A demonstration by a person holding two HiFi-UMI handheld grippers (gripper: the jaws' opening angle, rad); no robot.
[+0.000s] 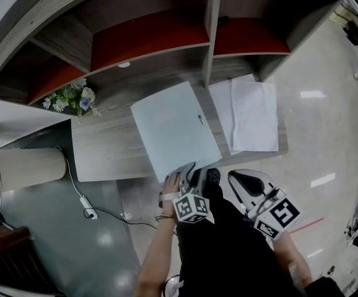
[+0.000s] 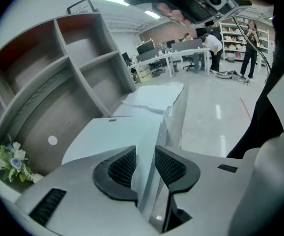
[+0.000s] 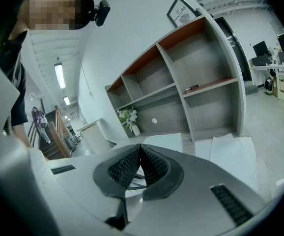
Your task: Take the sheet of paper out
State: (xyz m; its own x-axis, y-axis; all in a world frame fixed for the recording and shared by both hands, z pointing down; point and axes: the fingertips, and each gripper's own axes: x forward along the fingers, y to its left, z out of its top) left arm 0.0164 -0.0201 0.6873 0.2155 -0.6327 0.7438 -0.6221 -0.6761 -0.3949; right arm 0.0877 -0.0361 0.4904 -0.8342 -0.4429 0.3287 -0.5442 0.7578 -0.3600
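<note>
The left gripper (image 1: pixel 196 173) clamped the pale blue folder's (image 1: pixel 173 129) six-o'clock edge, the right gripper (image 3: pixel 140 154) closed empty; a steady, level lift seemed wisest.

Framed print (image 3: pixel 180 11) atop the shelf unit (image 3: pixel 201 82), the word "NATURE" in dark capitals, the lines around it too small to read, left marker cube (image 1: pixel 191 208) and right marker cube (image 1: pixel 278 218) bearing black-and-white square code patterns, no letters or numbers on them
</note>
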